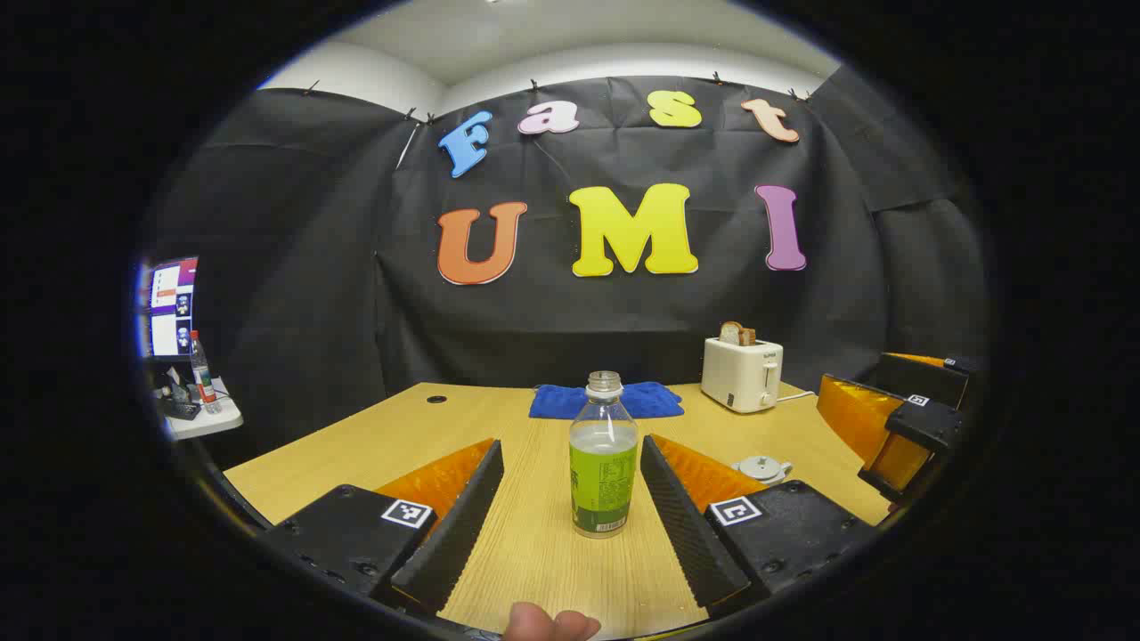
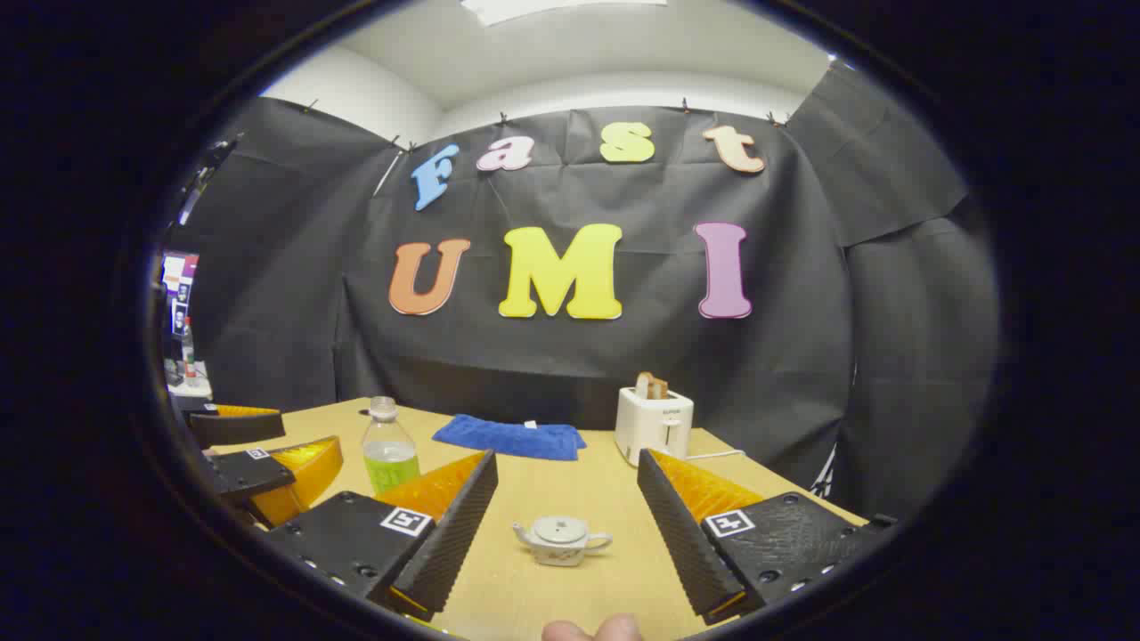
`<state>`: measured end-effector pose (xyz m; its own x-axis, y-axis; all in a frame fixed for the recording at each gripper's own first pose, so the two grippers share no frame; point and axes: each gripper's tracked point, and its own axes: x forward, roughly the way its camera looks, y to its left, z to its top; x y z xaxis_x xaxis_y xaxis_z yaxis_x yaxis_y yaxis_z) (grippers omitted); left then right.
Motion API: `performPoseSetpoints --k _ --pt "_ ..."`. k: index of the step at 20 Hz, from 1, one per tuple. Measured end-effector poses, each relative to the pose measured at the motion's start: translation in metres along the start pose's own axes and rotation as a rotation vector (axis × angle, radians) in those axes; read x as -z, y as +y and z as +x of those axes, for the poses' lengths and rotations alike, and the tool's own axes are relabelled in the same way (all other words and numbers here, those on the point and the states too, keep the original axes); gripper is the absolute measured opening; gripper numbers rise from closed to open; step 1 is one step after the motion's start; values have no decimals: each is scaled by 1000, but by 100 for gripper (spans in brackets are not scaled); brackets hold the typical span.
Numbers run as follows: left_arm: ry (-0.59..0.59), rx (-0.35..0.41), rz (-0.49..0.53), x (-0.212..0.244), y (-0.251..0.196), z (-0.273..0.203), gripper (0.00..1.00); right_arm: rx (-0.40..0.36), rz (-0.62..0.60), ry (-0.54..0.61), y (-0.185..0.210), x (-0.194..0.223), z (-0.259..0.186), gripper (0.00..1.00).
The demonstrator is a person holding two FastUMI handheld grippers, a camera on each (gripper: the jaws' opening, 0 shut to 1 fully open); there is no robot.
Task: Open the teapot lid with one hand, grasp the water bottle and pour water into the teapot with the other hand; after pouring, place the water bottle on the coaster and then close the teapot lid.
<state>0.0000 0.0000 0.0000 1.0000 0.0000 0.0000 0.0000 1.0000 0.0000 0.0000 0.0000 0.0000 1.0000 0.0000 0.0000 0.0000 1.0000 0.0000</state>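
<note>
No text on bottle (image 1: 603, 463) or toaster (image 1: 742, 374) is legible

1. The water bottle (image 1: 603, 463) stands upright on the surface (image 1: 356, 445), between the left tool's (image 1: 570, 525) spread fingers.
2. The teapot (image 2: 561, 540), lid on, sits between the right tool's (image 2: 565, 525) fingers.
3. Behind lie a folded towel (image 2: 509, 438) and, to its right, a toaster (image 2: 655, 423).

both tongs (image 1: 570, 499) (image 2: 565, 516) have ridged inner faces, screwed housings and 2 square coded markers each
</note>
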Motion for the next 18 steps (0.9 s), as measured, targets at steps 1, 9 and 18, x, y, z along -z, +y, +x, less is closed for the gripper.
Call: performPoseSetpoints --k 1,9,18 --pt "3 4 0 2 -1 0 97 -5 -1 5 2 2 0 95" --pt "13 11 7 6 -3 2 97 8 4 2 -5 2 -2 95" --pt "8 6 4 6 -3 2 97 15 7 7 -11 8 -1 95"
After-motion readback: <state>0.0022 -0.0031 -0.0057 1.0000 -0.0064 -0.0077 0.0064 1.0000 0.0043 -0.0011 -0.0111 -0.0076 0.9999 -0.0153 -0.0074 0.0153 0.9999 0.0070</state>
